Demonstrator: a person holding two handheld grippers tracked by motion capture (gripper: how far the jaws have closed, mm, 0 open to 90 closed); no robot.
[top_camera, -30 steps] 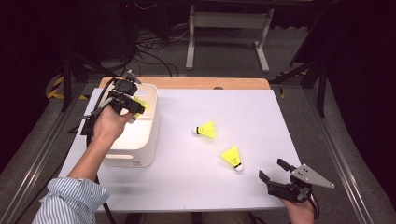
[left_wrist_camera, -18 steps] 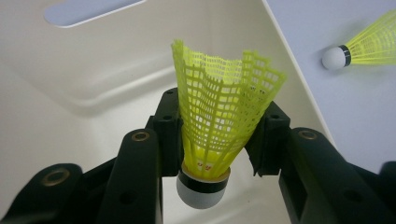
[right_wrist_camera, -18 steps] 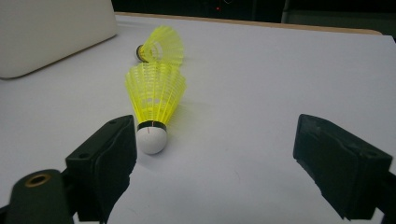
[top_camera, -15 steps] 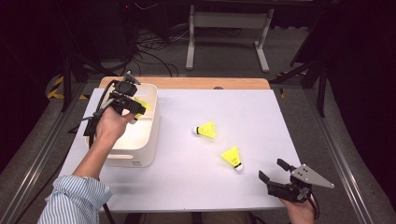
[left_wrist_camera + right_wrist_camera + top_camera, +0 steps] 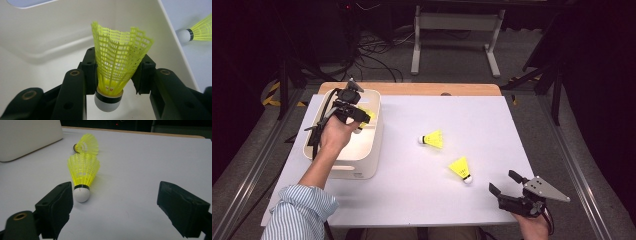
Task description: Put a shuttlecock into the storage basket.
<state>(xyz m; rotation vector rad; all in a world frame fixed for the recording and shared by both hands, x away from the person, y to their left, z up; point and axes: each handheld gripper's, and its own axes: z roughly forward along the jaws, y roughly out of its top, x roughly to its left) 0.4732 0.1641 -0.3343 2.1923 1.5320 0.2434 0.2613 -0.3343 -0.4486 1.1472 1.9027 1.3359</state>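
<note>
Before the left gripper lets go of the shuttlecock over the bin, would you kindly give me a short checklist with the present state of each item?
1. Held shuttlecock sits between the pads of the left gripper, cork down: ok.
2. Left gripper is over the inside of the white bin: ok.
3. Pads actually pressing the skirt: cannot tell; the left pad touches it, the right one seems slightly off.
4. Bin floor under the cork is free of other things: ok.
5. Right gripper is open and apart from the bin: ok.
6. The near shuttlecock and far shuttlecock still lie on the table, not binned: not ok.
</note>
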